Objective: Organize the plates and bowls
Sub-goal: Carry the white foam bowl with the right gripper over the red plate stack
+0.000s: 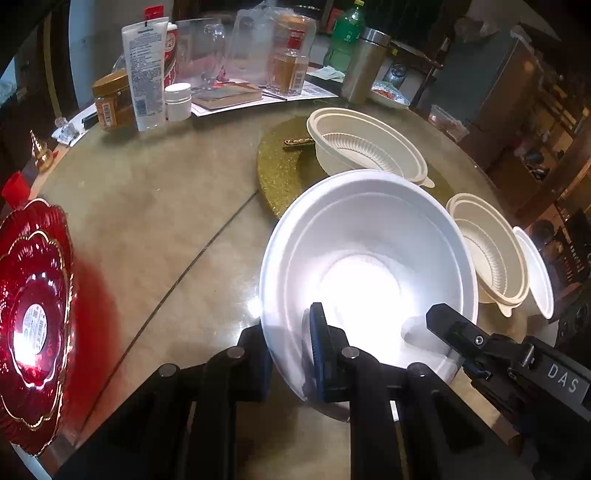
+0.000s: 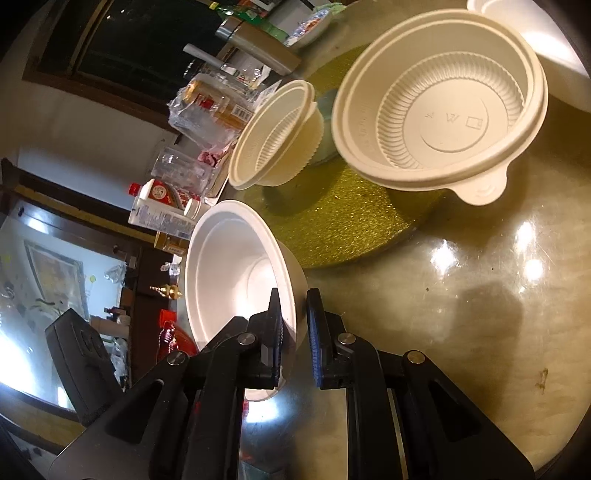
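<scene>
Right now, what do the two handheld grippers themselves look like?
Both are black. The left gripper and right gripper each have angular linkage arms joined by round silver pins, and jaws lined with ribbed blue pads. In the left wrist view the right gripper's body carries white lettering reading DAS. No cables, sleeves or hands show.

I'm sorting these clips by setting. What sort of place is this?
Probably a home dining room: a round glossy table crowded with a green bottle, a jar and a tube, with a framed picture on the wall.
</scene>
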Available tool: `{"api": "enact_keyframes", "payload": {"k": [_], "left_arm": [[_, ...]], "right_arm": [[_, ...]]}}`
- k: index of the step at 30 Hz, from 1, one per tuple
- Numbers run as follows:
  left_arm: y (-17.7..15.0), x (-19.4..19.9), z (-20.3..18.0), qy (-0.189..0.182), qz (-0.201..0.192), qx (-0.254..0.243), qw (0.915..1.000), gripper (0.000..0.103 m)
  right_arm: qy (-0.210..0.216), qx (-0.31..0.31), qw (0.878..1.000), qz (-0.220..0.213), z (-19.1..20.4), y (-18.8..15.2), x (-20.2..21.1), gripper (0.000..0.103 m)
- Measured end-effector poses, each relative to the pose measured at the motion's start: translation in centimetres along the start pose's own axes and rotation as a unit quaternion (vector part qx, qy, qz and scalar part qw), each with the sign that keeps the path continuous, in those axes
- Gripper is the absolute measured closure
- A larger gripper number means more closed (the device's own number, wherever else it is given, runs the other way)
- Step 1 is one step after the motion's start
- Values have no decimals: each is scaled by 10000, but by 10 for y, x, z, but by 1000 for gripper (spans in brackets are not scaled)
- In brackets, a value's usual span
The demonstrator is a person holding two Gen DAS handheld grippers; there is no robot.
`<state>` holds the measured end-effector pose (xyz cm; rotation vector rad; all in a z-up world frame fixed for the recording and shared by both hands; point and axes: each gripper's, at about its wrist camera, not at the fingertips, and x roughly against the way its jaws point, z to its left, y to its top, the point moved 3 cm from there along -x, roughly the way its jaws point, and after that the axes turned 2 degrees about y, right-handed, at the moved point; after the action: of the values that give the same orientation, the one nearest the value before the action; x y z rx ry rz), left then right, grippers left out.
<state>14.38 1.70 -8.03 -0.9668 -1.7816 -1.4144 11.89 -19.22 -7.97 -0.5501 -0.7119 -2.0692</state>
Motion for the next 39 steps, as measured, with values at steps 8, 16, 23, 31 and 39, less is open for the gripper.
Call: {"api": "enact_keyframes", "payload": {"k": [8, 16, 23, 31, 39], "left_arm": [[-3, 24, 14, -295, -20, 180, 9994, 88], [-8, 62, 30, -307, -425, 282, 9982, 89], [-18, 98, 54, -152, -929, 362, 9949, 88], [-29, 119, 100, 40, -1182, 729, 9903, 89], [-33, 139, 145, 124, -1350, 1094, 9847, 89]], "right_arm": [[77, 205, 9998, -12, 23, -11, 9, 90], [275, 530, 9982, 8, 57, -28, 15, 90], [440, 817, 9956, 164, 90, -49, 7, 90], [497, 1261, 9895, 505, 135, -79, -23, 90], [547, 1533, 9840, 719, 170, -103, -44, 93]]}}
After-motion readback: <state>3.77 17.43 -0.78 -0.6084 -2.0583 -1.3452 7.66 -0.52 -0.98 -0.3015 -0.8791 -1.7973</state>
